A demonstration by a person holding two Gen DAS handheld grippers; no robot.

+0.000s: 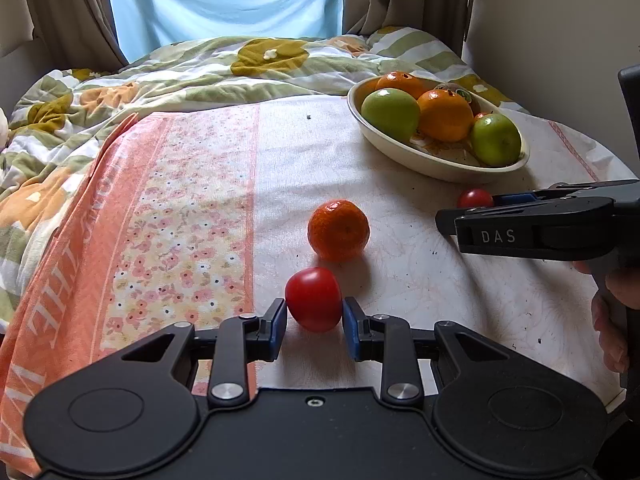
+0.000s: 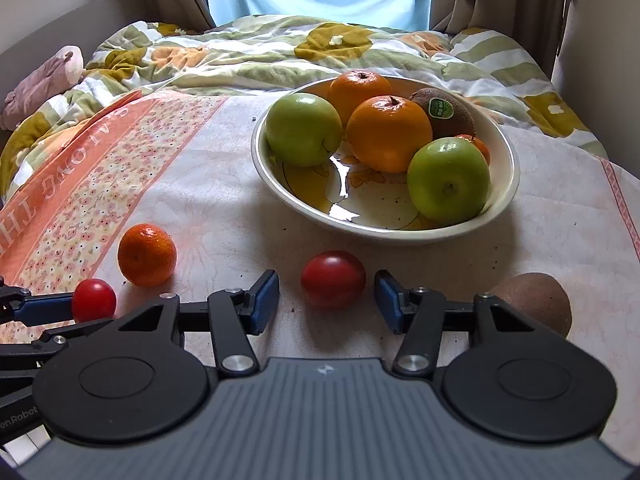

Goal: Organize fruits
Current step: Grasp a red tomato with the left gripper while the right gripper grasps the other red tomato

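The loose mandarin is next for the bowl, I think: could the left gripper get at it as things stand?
Probably not yet. The left gripper is shut on a small red tomato, and that tomato sits between its fingers and the mandarin just beyond. Nothing else blocks the way.

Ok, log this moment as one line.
left gripper: shut on tomato | right gripper: open around second tomato | mandarin: on cloth | bowl: holds fruit

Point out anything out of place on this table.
Four fruits sit loose on the cloth outside the bowl: a mandarin, a kiwi, and two tomatoes, one gripped by the left gripper, one between the right gripper's open pads.
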